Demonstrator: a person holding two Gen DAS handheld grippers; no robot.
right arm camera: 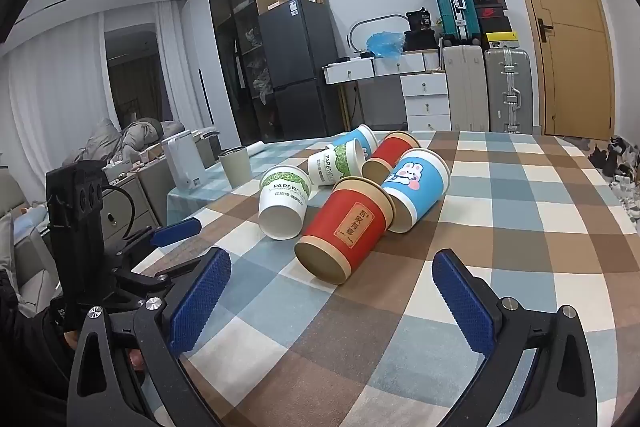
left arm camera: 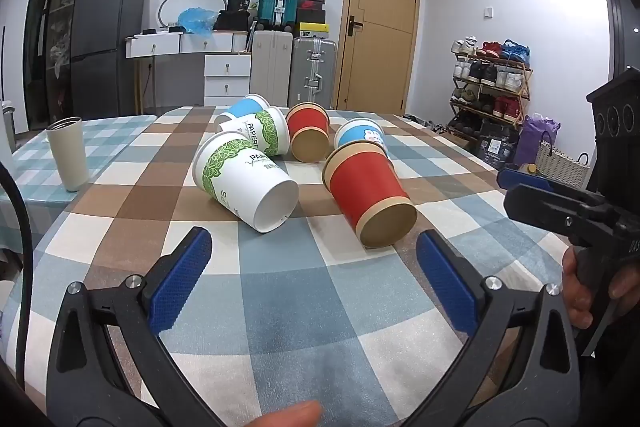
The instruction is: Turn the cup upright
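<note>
Left wrist view. Left gripper [left arm camera: 314,281] spread wide at lower centre, blue pads empty, clear of every cup. Six paper cups lying on their sides in a cluster at centre frame on the checked tablecloth [left arm camera: 280,307]. Nearest: white paper cup with green leaf band [left arm camera: 244,179], base toward the camera, and red paper cup with tan bands [left arm camera: 368,189], base toward the camera. Risk — cups touching or just beside one another; a push on one likely rolls its neighbours. Tall beige steel tumbler [left arm camera: 68,153] upright at left, well apart.

Right wrist view. Right gripper [right arm camera: 332,301] also spread wide, holding nothing, lower centre. Red cup lying just ahead between the pads' line, resting against the blue paper cup with rabbit print [right arm camera: 418,185]. Thin paper walls — excess squeeze probably crushes the rim. Grip near the base likely tips the cup back over on release. Left gripper visible at left edge; collision possible if both close on one cup.
</note>
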